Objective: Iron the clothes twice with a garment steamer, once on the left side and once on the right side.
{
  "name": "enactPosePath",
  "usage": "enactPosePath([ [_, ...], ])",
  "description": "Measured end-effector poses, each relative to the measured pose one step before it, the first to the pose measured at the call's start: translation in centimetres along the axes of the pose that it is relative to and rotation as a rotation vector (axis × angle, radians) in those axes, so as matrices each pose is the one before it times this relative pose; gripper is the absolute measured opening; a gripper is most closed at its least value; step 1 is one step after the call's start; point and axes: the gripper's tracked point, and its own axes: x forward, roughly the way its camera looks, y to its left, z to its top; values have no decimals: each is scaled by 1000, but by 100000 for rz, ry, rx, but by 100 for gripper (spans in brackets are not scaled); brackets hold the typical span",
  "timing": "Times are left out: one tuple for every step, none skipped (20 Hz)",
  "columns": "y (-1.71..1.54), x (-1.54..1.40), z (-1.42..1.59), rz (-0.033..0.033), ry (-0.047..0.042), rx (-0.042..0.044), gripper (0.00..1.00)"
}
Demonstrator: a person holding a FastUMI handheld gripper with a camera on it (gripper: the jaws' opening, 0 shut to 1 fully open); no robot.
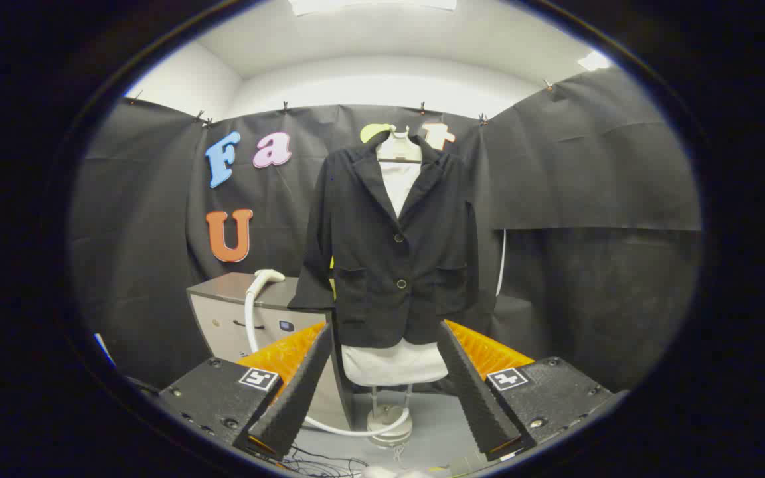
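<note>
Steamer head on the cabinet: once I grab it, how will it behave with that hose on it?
The steamer head looks like smooth rounded plastic, so it may slip between the open gripper fingers. Its white hose droops down past the cabinet and loops near the mannequin stand, so expect drag and springy pull. It probably feels light itself.

Claw [386, 382] fingers spread wide, empty

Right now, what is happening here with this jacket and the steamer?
Nothing is being ironed yet. A hand-held gripper faces a black jacket that hangs on a mannequin stand. Its jaws are open and hold nothing. The steamer head rests on top of a grey cabinet beside the jacket, and its white hose runs down to the floor. The steamer seems untouched.
</note>
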Motion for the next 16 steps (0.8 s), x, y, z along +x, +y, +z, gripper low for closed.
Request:
enactPosePath([
  [165,133,-198,-24,357,166,99],
  [133,14,-78,77,523,102,99],
  [78,7,-38,-25,67,63,99],
  [-1,74,-1,-228,363,18,99],
  [73,93,-127,39,219,272,99],
  [36,-51,56,196,87,304,99],
  [-48,40,20,-101,129,112,99],
  [73,48,46,-100,183,-32,99],
  [-3,150,-124,-250,243,76,99],
  [-5,75,-47,-19,285,204,99],
  [90,135,-37,-185,187,94,99],
  [-19,-3,58,-313,229,-3,99],
  [4,35,-90,-116,57,54,99],
  [29,185,128,-318,42,92,99],
  [-26,217,-85,-515,426,168,99],
  [142,270,16,-117,276,284,99],
])
